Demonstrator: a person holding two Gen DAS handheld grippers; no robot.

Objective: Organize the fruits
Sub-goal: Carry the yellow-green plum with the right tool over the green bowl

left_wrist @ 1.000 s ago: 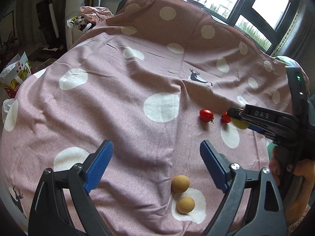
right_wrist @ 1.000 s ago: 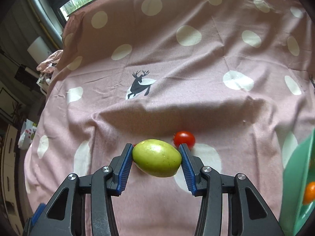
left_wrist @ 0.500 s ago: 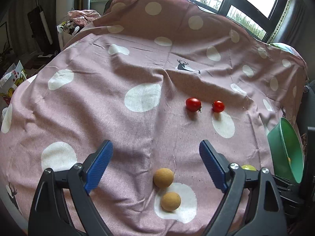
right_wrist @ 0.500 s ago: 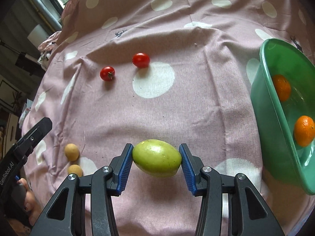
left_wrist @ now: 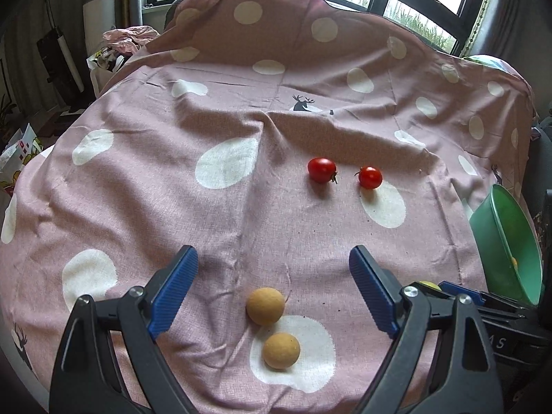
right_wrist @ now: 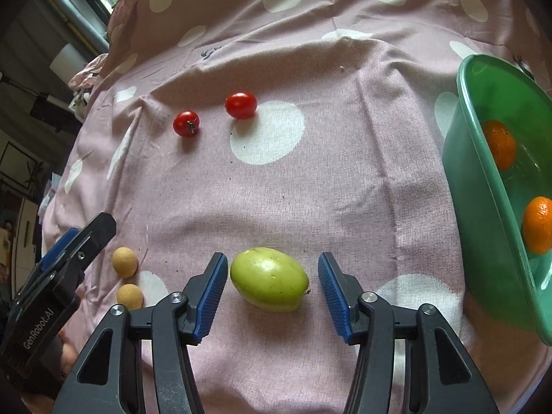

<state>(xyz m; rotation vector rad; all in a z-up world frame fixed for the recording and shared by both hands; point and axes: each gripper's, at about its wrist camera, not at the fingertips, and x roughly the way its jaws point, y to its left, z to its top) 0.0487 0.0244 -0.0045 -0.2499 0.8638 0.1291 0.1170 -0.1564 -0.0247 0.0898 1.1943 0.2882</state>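
A green fruit lies on the pink spotted cloth between the fingers of my right gripper, which is open and not touching it. Two red tomatoes lie further out; they also show in the left wrist view. Two tan round fruits lie just ahead of my left gripper, which is open and empty. A green basin at the right holds two oranges.
The cloth covers a rounded table and rises over a hump at the back. The basin's rim stands tilted at the table's right edge. Bags and clutter lie on the floor at the left.
My right gripper carried the green fruit back toward the near edge, set it on the cloth and opened. My left gripper stayed open and shifted slightly.
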